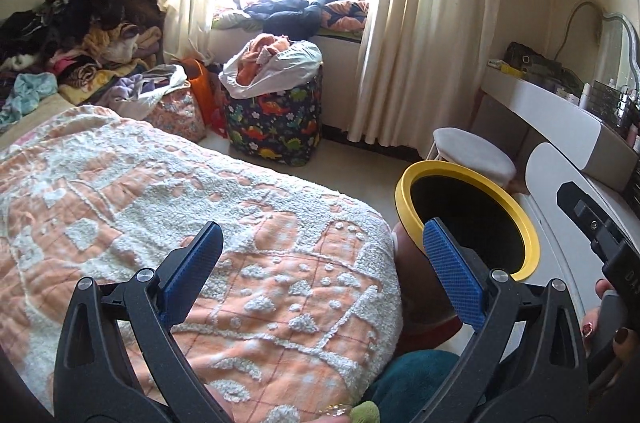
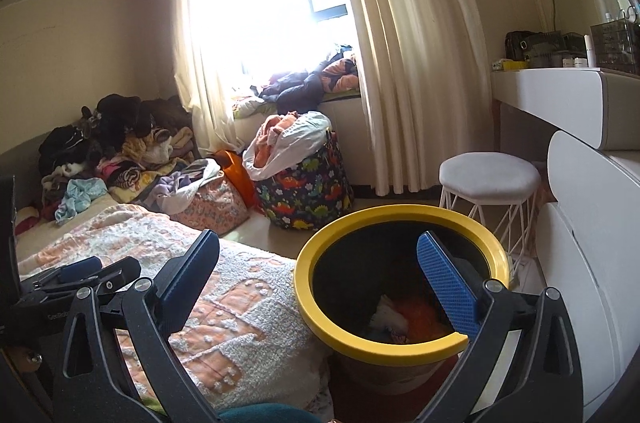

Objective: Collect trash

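A round trash bin with a yellow rim [image 2: 400, 215] stands on the floor between the bed and a white cabinet. White and orange scraps [image 2: 400, 315] lie at its bottom. My right gripper [image 2: 318, 243] hovers just over the bin's near-left rim, open, with nothing between its blue pads. In the left wrist view the same bin [image 1: 520, 223] is at the right. My left gripper [image 1: 320, 235] is open and empty above the corner of the orange-and-white blanket [image 1: 200, 203], its right finger in front of the bin's rim.
A dinosaur-print bag stuffed with clothes [image 2: 308, 187] stands under the window. A white stool [image 2: 488, 175] is behind the bin, a white cabinet [image 2: 580, 263] to its right. Piled clothes [image 1: 80, 35] cover the far end of the bed. A hand [image 1: 612, 339] holds the right gripper's handle.
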{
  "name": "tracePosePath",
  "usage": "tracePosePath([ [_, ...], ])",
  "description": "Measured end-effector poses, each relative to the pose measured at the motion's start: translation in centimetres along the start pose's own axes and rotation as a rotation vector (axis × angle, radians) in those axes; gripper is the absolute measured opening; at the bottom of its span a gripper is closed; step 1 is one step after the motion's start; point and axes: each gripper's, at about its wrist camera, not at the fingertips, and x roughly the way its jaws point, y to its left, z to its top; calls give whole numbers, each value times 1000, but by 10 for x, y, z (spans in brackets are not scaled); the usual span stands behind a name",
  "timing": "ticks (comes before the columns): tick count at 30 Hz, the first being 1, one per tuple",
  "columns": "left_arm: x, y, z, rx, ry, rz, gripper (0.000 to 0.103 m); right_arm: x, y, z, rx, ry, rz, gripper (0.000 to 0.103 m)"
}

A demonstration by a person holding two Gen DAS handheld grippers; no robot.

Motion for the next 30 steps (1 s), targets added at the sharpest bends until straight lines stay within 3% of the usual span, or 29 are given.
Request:
tracePosePath([
  [30, -12, 3, -2, -3, -28, 21, 92, 0, 5, -1, -15, -13, 5, 96],
])
